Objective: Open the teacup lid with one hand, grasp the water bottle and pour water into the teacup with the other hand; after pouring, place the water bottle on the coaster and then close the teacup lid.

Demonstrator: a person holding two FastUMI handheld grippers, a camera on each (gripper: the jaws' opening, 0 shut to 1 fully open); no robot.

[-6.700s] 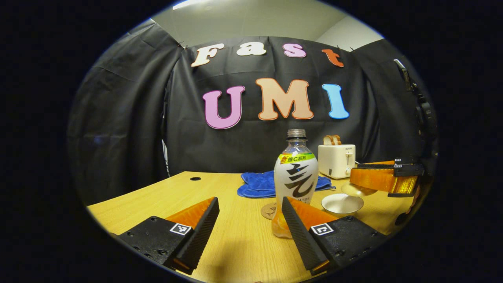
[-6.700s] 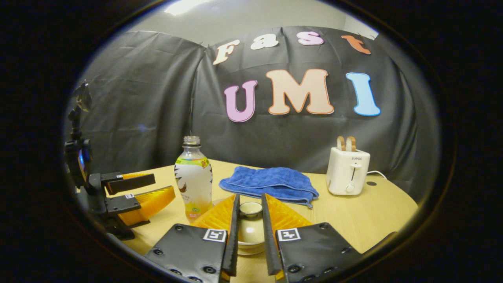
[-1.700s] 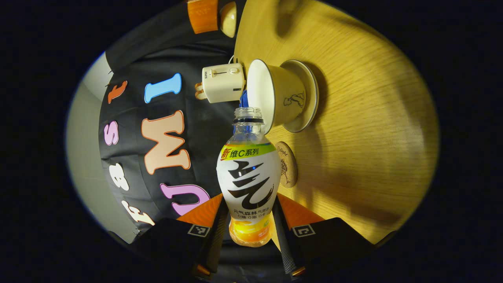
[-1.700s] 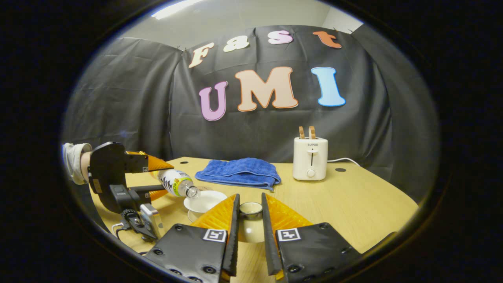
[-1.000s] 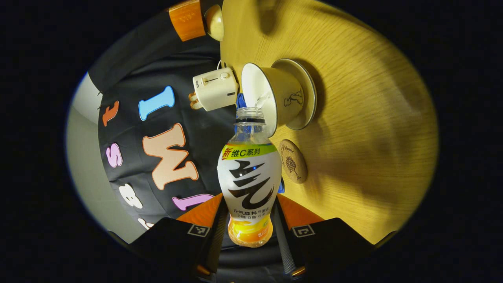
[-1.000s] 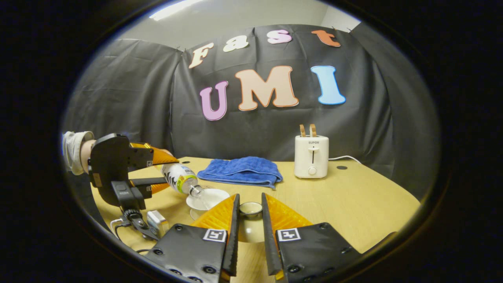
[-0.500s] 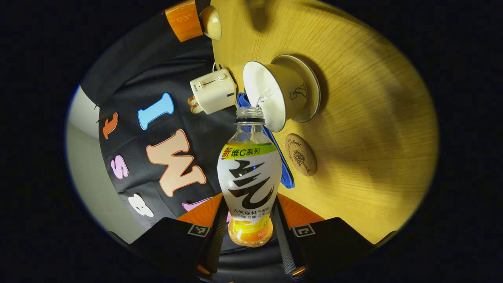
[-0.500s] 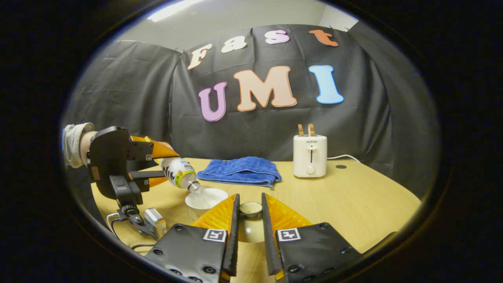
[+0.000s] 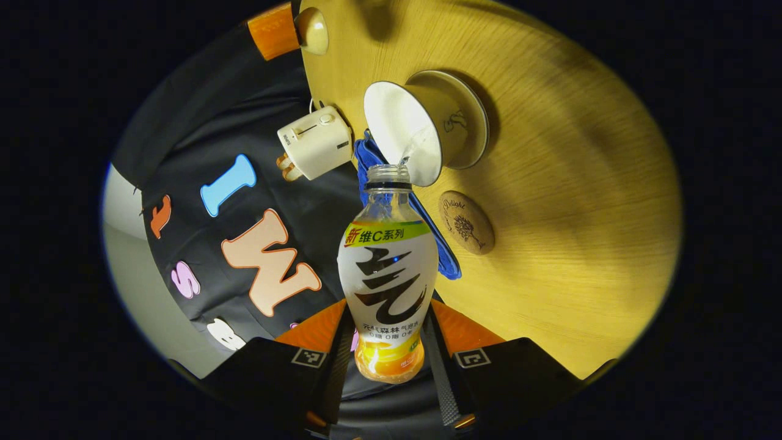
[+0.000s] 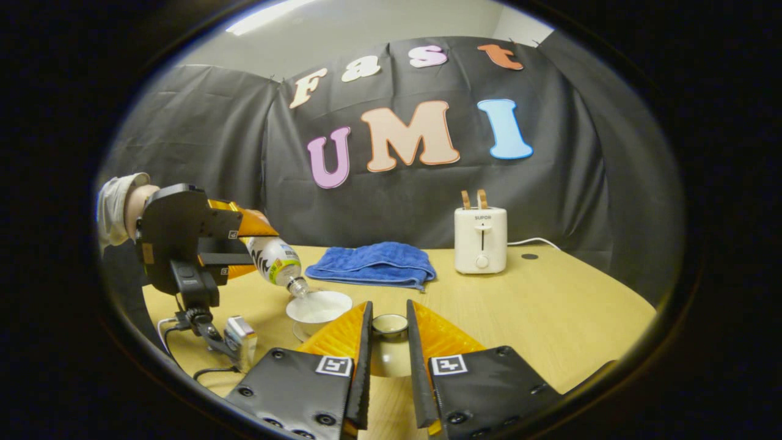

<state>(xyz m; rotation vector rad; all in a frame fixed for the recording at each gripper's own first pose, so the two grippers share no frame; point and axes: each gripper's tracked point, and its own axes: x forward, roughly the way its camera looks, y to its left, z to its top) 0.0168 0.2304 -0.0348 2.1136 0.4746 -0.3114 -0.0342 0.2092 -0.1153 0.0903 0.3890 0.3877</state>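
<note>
Left gripper view | clear plastic water bottle (image 9: 387, 275) | round glazed teacup (image 9: 421, 125)

Clear glossy plastic water bottle (image 9: 387, 269), glazed ceramic teacup (image 9: 421, 131), wood-grain table (image 9: 568, 201), fluffy blue cloth (image 10: 372, 264).

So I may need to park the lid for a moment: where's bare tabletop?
Bare: the tabletop right of the teacup, in front of the toaster. Crowded: the teacup's left, with the water bottle, left gripper and coaster.
</note>
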